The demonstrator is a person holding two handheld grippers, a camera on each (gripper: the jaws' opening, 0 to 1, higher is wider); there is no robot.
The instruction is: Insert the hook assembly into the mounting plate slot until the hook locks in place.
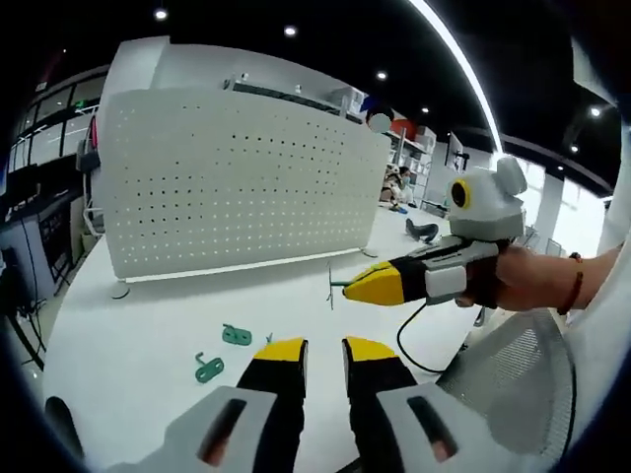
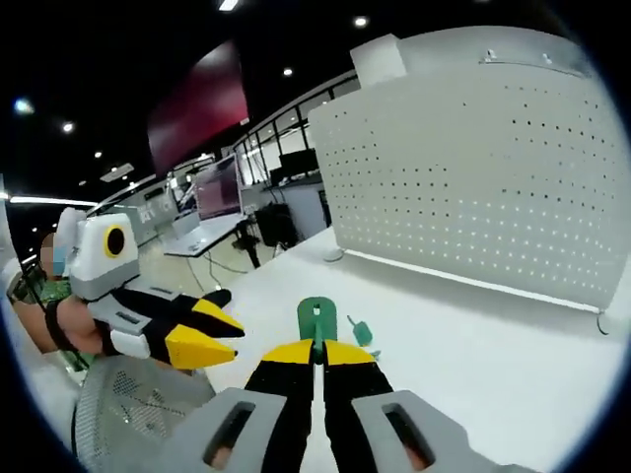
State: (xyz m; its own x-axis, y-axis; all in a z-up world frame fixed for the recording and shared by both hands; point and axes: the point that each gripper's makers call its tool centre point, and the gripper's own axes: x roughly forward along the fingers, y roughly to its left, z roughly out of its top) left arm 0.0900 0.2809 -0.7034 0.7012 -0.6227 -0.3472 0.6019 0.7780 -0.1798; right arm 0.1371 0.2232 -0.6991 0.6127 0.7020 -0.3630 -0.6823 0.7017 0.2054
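Step in hand: carrying one green hook (image 2: 315,320) toward the pegboard (image 2: 493,168), judged from the raised grip and the gap to the panel
Right hand-held gripper (image 2: 316,352): jaws closed narrow on the hook's lower end, the hook standing up at centre frame in the right gripper view; in the left gripper view this hand-held gripper (image 1: 347,284) enters from the right, a thin green tip showing at its nose
Left hand-held gripper (image 1: 323,345): jaws apart with a clear gap, holding nothing, low centre of the frame
Spare hooks: two green ones (image 1: 223,351) lie on the white desk (image 1: 138,335) at lower left, well apart from the panel
Pegboard: white, perforated, standing upright across the upper left of the left gripper view
Doing it well: keep the hook upright, line its prongs up with a row of holes, push in squarely, then press down until it seats; steady the panel with the free hand-held gripper if it rocks
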